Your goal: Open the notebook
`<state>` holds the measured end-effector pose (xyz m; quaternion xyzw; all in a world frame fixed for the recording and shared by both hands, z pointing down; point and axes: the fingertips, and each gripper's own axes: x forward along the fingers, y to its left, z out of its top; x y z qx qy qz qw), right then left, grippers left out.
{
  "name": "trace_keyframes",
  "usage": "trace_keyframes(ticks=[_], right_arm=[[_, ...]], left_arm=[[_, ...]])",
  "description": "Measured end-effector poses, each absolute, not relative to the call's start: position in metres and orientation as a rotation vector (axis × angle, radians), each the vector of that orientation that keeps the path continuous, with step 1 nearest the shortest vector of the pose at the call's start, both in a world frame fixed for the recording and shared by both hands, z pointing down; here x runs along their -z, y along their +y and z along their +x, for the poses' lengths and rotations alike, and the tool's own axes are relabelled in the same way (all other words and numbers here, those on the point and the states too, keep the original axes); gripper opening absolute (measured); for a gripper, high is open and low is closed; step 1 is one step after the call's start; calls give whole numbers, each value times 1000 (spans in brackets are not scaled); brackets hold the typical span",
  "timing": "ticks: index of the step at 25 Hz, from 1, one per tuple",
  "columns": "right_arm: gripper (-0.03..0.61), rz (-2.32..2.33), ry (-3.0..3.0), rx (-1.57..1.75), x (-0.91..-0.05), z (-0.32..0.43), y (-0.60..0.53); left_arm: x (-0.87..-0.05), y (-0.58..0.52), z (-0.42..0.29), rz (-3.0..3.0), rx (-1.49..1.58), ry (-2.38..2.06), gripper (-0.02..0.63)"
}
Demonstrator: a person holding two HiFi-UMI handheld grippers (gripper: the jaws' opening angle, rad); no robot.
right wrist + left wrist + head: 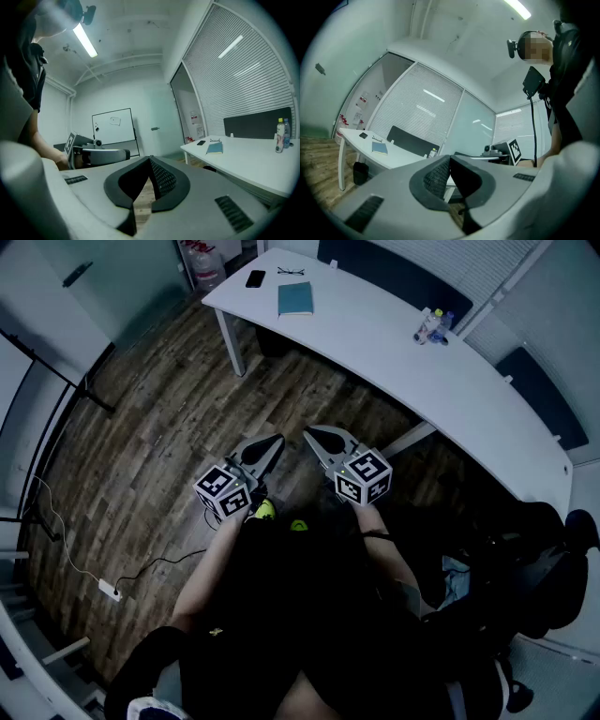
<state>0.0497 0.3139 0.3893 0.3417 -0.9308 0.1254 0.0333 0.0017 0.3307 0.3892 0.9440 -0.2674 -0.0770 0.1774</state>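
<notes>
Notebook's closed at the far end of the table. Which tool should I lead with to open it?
Right, narrowly. Both are shut, empty and well short of the table; the right tool sits slightly nearer its edge than the left tool, and the notebook lies roughly ahead between them.

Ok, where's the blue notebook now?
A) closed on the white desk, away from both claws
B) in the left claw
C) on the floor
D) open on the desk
A: the notebook lies closed on the white desk; the left claw and right claw, both shut, are nowhere near it.
</notes>
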Motion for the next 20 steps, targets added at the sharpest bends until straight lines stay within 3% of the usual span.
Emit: trace_keyframes(ticks=[20], right_arm=[[6,1049,-2850,-473,-403,73,321]], left_arm=[[-398,339,19,2641,208,-761,15]])
